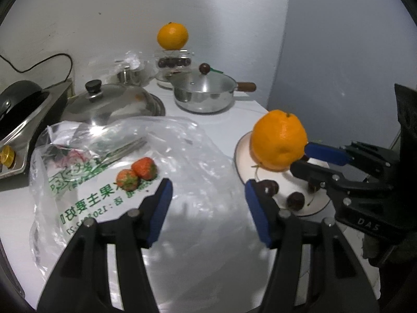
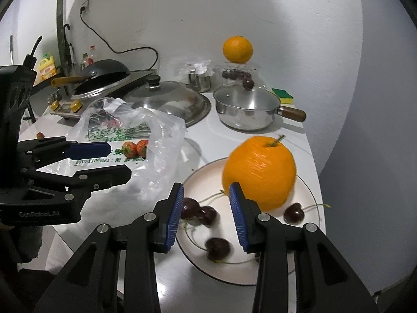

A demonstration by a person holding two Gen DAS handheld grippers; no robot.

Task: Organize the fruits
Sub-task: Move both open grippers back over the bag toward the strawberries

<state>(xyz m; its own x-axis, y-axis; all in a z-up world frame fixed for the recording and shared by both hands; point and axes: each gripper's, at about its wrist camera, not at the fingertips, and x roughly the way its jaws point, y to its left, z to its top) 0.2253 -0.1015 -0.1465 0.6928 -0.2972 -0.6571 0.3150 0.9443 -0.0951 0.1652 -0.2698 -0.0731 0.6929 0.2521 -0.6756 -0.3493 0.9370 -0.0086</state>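
on the white counter your plate already has an orange and cherries, two strawberries wait on the bag, left gripper and right gripper both apart, empty.

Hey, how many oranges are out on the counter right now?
2. One orange sits on the white plate among the cherries; the other orange is perched on a glass container by the back wall. More could be hidden.
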